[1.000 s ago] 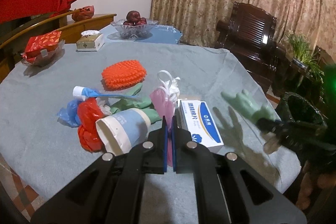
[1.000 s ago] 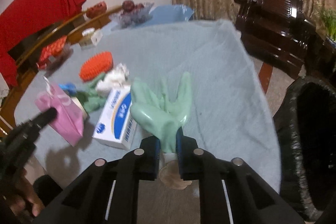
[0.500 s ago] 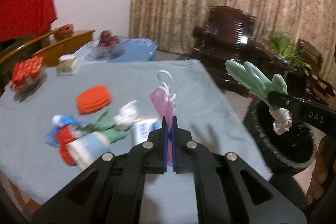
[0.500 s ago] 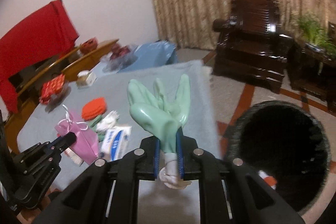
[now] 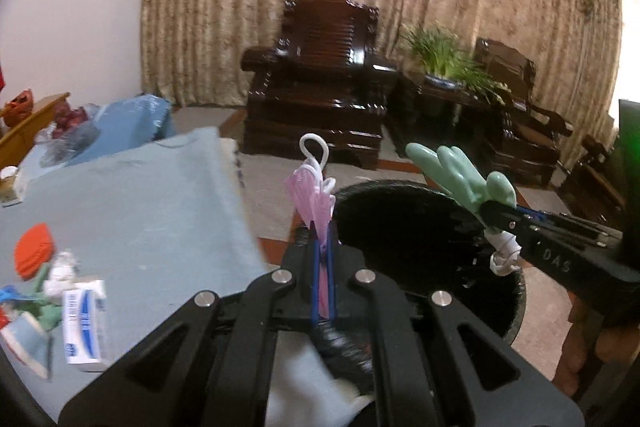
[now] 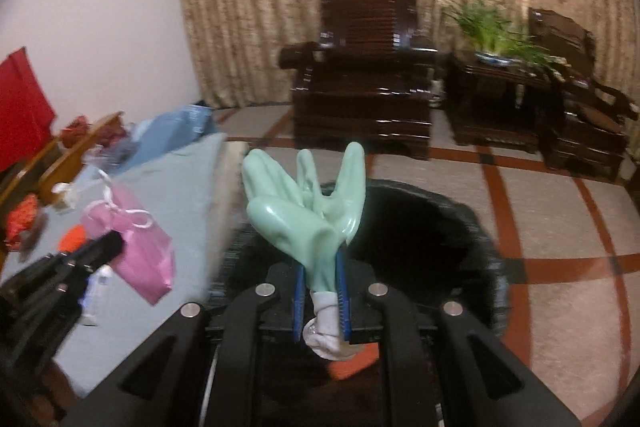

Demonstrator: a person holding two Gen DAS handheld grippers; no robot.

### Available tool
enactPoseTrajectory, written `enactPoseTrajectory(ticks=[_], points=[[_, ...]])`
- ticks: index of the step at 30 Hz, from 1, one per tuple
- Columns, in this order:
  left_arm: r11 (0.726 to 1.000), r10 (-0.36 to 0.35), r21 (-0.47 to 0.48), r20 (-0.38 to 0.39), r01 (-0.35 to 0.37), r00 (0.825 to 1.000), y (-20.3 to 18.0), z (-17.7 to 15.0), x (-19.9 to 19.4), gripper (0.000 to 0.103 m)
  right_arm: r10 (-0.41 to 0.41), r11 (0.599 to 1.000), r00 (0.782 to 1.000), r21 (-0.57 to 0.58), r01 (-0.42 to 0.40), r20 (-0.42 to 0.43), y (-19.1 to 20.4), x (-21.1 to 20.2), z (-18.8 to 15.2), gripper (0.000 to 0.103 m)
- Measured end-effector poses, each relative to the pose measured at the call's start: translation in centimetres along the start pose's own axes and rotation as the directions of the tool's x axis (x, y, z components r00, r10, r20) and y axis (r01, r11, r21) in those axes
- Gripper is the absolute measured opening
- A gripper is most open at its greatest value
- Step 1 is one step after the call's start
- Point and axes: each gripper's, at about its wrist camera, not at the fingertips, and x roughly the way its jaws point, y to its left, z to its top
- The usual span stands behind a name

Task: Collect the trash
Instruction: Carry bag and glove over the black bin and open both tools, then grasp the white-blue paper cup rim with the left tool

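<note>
- Just below both grippers stands the black trash bin, beside the counter.
- Left gripper is clamped on a pink bag.
- Right gripper pinches a green glove by its cuff.

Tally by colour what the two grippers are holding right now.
Pink: 1, the pink bag in the left gripper.
Green: 1, the green glove in the right gripper.
Total: 2.
</note>
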Motion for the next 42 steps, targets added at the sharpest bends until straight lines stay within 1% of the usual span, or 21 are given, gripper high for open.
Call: enactPoseTrajectory(ticks=[5, 7, 9, 11, 12, 14, 18, 19, 21, 22, 23, 24, 27, 28, 31, 32, 34, 35, 37, 40, 42], points=[[1.0, -0.022, 0.02, -0.048, 0.023, 0.999, -3.1, -0.4, 3.6, 0.003, -0.031, 0.999, 0.997, 0.024, 0.033, -0.067, -4.7, 3.6, -0.7, 0.013], [0.999, -0.03, 0.03, -0.072, 0.033, 0.997, -4.2, -0.4, 5.3, 0.004, -0.03, 0.999, 0.993, 0.031, 0.034, -0.118, -5.9, 5.4, -1.2, 0.015], [0.999, -0.029, 0.032, -0.093, 0.032, 0.995, -4.8, -0.4, 6.5, 0.019, -0.051, 0.998, 0.987, 0.031, 0.056, -0.154, -6.6, 6.5, -1.7, 0.024], [0.999, -0.026, 0.032, -0.106, 0.03, 0.994, -5.0, -0.6, 7.1, 0.035, -0.063, 0.996, 0.987, 0.052, 0.071, -0.145, -7.2, 6.0, -2.2, 0.029], [0.999, -0.019, 0.035, -0.099, 0.023, 0.995, -4.9, -0.8, 7.0, 0.041, -0.06, 0.995, 0.988, 0.065, 0.069, -0.14, -7.5, 5.7, -2.3, 0.035], [0.999, -0.012, 0.033, -0.101, 0.016, 0.995, -4.5, -1.0, 6.8, 0.044, -0.064, 0.994, 0.991, 0.084, 0.074, -0.12, -7.8, 5.0, -2.5, 0.038], [1.0, 0.0, -0.008, -0.115, -0.001, 0.993, -2.2, -1.5, 5.8, 0.047, -0.045, 0.994, 0.992, 0.089, 0.056, -0.118, -7.3, 4.0, -2.7, 0.038], [1.0, 0.011, -0.01, -0.112, -0.012, 0.994, -1.6, -1.6, 5.1, 0.049, -0.034, 0.995, 0.993, 0.086, 0.044, -0.112, -6.7, 3.4, -2.6, 0.038], [0.999, 0.049, -0.019, -0.093, -0.051, 0.994, 0.3, -1.9, 3.1, 0.065, -0.01, 0.997, 0.995, 0.07, 0.017, -0.103, -5.0, 2.3, -2.3, 0.04], [0.996, 0.076, -0.031, -0.079, -0.079, 0.994, 1.5, -2.2, 1.9, 0.071, -0.002, 0.998, 0.995, 0.058, 0.008, -0.099, -4.2, 2.1, -2.0, 0.043], [0.992, 0.111, -0.048, -0.062, -0.114, 0.992, 3.1, -2.5, 0.6, 0.079, 0.005, 1.0, 0.997, 0.031, -0.002, -0.083, -2.7, 1.4, -1.9, 0.049], [0.988, 0.139, -0.06, -0.056, -0.142, 0.989, 4.5, -2.8, -0.6, 0.082, 0.023, 0.999, 0.997, 0.024, -0.022, -0.068, -1.6, 0.8, -1.9, 0.055], [0.965, 0.23, -0.113, -0.057, -0.235, 0.972, 10.1, -4.2, -4.5, 0.084, 0.121, 0.992, 0.991, 0.036, -0.119, -0.064, 1.8, -0.1, -2.0, 0.057], [0.954, 0.266, -0.128, -0.06, -0.272, 0.962, 12.0, -4.9, -5.7, 0.084, 0.157, 0.988, 0.985, 0.019, -0.156, -0.073, 3.8, -0.1, -2.1, 0.057], [0.912, 0.368, -0.166, -0.071, -0.375, 0.927, 17.2, -6.6, -9.2, 0.085, 0.213, 0.975, 0.974, -0.044, -0.217, -0.081, 8.5, -0.5, -2.7, 0.057], [0.893, 0.4, -0.191, -0.078, -0.407, 0.913, 19.4, -7.5, -10.6, 0.085, 0.244, 0.965, 0.965, -0.079, -0.251, -0.095, 11.1, -0.5, -3.1, 0.057], [0.865, 0.44, -0.225, -0.09, -0.449, 0.893, 22.4, -8.7, -12.5, 0.085, 0.282, 0.948, 0.952, -0.121, -0.295, -0.116, 14.8, -0.5, -3.9, 0.057], [0.855, 0.452, -0.238, -0.092, -0.46, 0.887, 23.5, -9.2, -13.1, 0.085, 0.296, 0.941, 0.947, -0.135, -0.311, -0.122, 16.2, -0.4, -4.3, 0.057], [0.827, 0.489, -0.274, -0.082, -0.491, 0.868, 25.9, -10.8, -14.8, 0.085, 0.317, 0.928, 0.939, -0.163, -0.336, -0.129, 19.4, -0.4, -5.2, 0.057], [0.812, 0.496, -0.312, -0.077, -0.494, 0.865, 28.2, -12.7, -15.7, 0.083, 0.335, 0.913, 0.932, -0.198, -0.358, -0.141, 23.2, 0.0, -6.6, 0.057], [0.814, 0.484, -0.324, -0.083, -0.483, 0.871, 28.9, -13.5, -15.6, 0.074, 0.337, 0.903, 0.928, -0.226, -0.366, -0.158, 25.6, 0.6, -7.6, 0.057]])
